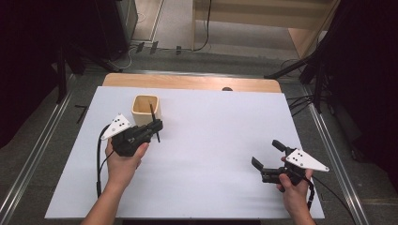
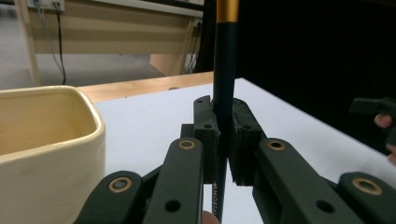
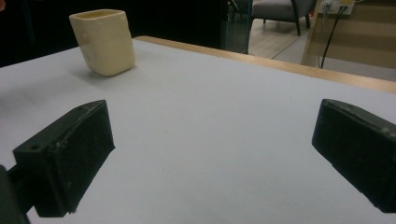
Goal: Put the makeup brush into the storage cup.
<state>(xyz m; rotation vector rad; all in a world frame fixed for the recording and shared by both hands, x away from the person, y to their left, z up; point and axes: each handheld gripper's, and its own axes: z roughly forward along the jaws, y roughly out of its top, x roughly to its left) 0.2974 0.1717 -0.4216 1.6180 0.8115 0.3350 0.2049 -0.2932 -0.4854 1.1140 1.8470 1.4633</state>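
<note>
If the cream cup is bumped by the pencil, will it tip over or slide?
The cup looks squarish, thick-walled and flat-based, so it probably resists tipping. On the smooth white table it may slide instead. It seems ceramic, so likely fairly heavy.

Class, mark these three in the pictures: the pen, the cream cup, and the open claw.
pen (image 2: 224,84), left gripper view, on its dark barrel above the pads.
cream cup (image 1: 146,110), high view, on its front wall.
right claw (image 1: 267,153), high view, midway between its fingertips.

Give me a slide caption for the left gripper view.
Left gripper clamps a dark pencil upright beside a cream cup.
</note>
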